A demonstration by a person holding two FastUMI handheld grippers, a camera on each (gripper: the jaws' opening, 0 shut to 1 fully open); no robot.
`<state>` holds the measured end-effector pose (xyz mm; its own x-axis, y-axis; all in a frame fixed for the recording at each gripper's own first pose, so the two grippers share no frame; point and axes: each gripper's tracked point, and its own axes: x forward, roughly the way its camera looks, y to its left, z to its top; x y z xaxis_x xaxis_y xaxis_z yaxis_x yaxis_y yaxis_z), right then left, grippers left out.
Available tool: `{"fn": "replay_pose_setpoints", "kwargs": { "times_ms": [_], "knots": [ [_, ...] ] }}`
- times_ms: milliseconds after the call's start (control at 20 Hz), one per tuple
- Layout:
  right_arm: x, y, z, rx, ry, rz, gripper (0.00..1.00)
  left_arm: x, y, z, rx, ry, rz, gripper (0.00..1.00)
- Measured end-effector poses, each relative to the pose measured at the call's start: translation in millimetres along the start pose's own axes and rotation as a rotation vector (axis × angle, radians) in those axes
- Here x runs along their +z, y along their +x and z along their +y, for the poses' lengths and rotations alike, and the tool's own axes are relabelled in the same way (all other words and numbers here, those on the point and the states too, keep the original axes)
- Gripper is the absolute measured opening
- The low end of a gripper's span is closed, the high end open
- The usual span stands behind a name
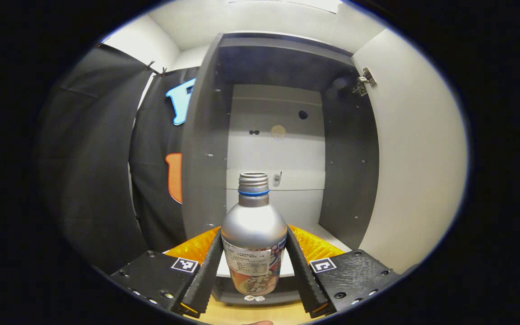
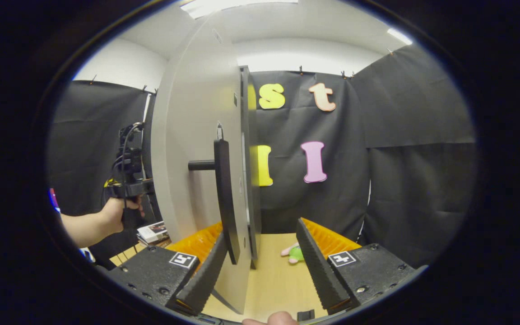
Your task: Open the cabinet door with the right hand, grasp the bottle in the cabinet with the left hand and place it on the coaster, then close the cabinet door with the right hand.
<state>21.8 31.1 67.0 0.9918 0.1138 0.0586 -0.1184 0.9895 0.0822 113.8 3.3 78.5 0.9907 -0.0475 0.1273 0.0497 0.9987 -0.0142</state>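
A silver metal bottle [image 1: 254, 225] with a blue neck ring, no cap and a printed label stands upright between my left gripper's fingers. The left gripper [image 1: 254, 231] is shut on its body, both fingers pressing its sides. Just behind it is the open grey cabinet [image 1: 206, 149], its white door [image 1: 415, 149] swung out to the right. In the right gripper view the door [image 2: 197, 149] is seen nearly edge-on, and its black handle [image 2: 225, 198] hangs between the spread fingers of my right gripper [image 2: 262, 234], which is open. Whether the left finger touches the handle is unclear.
The cabinet stands on a wooden table [image 2: 278, 280]. A small green and pink soft toy [image 2: 294, 253] lies on the table beyond the right gripper. A hand [image 2: 115, 214] holds the other gripper left of the door, with a stack of books [image 2: 151, 232] below it.
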Motion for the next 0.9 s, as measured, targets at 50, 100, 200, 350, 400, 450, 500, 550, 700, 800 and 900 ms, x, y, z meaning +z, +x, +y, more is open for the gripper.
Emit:
{"fn": "replay_pose_setpoints", "kwargs": {
  "times_ms": [50,100,200,350,400,450,500,550,700,800,900],
  "knots": [
    [0.3,-0.4,-0.7,-0.001,0.000,0.001,0.92,-2.4,-7.8,7.1,0.011,0.009,-0.011,0.75],
    [0.0,-0.4,-0.1,-0.001,0.000,0.001,0.92,-6.3,-14.0,13.3,0.014,0.019,-0.020,0.74],
    [0.0,-1.5,0.0,-0.006,0.001,-0.001,0.92,-19.1,-26.6,18.9,0.006,0.036,-0.022,0.74],
    [1.3,-1.4,0.7,-0.019,-0.023,0.000,0.91,-42.7,-45.4,22.6,-0.011,0.052,-0.020,0.75],
    [1.6,-2.1,0.7,-0.023,-0.035,0.001,0.87,-47.7,-51.1,20.1,-0.028,0.051,-0.034,0.75],
    [1.9,-1.9,0.0,-0.026,-0.045,0.001,0.90,-54.5,-56.6,20.0,-0.039,0.059,-0.043,0.75],
    [1.4,-1.9,0.7,-0.027,-0.044,0.001,0.90,-63.3,-63.8,24.3,-0.035,0.074,-0.049,0.75],
    [1.0,-2.3,0.6,-0.028,-0.037,0.000,0.90,-72.5,-69.5,26.0,-0.035,0.085,-0.050,0.75],
    [1.8,-2.5,0.8,-0.032,-0.045,-0.020,0.90,-103.2,-82.9,36.3,-0.011,0.076,-0.066,0.75],
    [0.7,-1.3,2.1,-0.037,-0.045,-0.021,0.90,-129.7,-90.9,46.8,0.011,0.056,-0.054,0.75],
    [1.6,-1.8,2.9,-0.043,-0.050,-0.024,0.90,-158.8,-98.3,57.9,0.040,0.036,-0.031,0.75]
  ]
}}
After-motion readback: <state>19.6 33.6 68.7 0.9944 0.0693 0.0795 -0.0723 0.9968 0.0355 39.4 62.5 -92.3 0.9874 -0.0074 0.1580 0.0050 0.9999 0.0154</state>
